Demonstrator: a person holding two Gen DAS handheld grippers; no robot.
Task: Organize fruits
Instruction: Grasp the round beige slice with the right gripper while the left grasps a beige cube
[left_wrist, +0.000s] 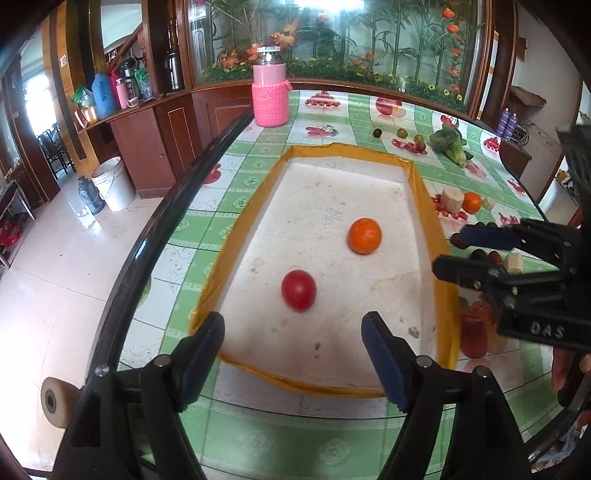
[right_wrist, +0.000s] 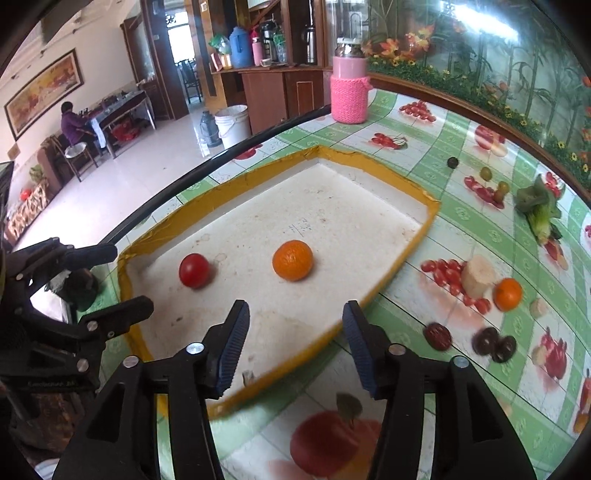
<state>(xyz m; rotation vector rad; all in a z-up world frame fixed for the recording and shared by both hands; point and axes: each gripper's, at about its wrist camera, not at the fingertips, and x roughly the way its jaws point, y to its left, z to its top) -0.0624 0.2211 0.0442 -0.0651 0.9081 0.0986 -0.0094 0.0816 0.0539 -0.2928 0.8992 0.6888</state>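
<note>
A white foam tray with a yellow taped rim (left_wrist: 280, 173) (right_wrist: 406, 184) lies on the fruit-print table. In it rest a red tomato (left_wrist: 299, 290) (right_wrist: 194, 270) and an orange (left_wrist: 364, 235) (right_wrist: 292, 260), apart from each other. My left gripper (left_wrist: 293, 338) hangs open over the tray's near end, just short of the tomato, nothing between its pads. My right gripper (right_wrist: 295, 325) is open and empty over the tray's near corner; in the left wrist view the right gripper (left_wrist: 450, 251) stands beside the tray's right rim. A second orange (left_wrist: 472, 202) (right_wrist: 508, 294) lies outside the tray.
On the table right of the tray lie dark red fruits (right_wrist: 437, 336), dark round fruits (right_wrist: 495, 343), pale root chunks (right_wrist: 478, 277), small green fruits (right_wrist: 485, 172) and leafy greens (right_wrist: 541, 210). A pink knit-covered flask (left_wrist: 269, 92) stands at the far edge. The table's dark rim (left_wrist: 177, 206) runs along the left.
</note>
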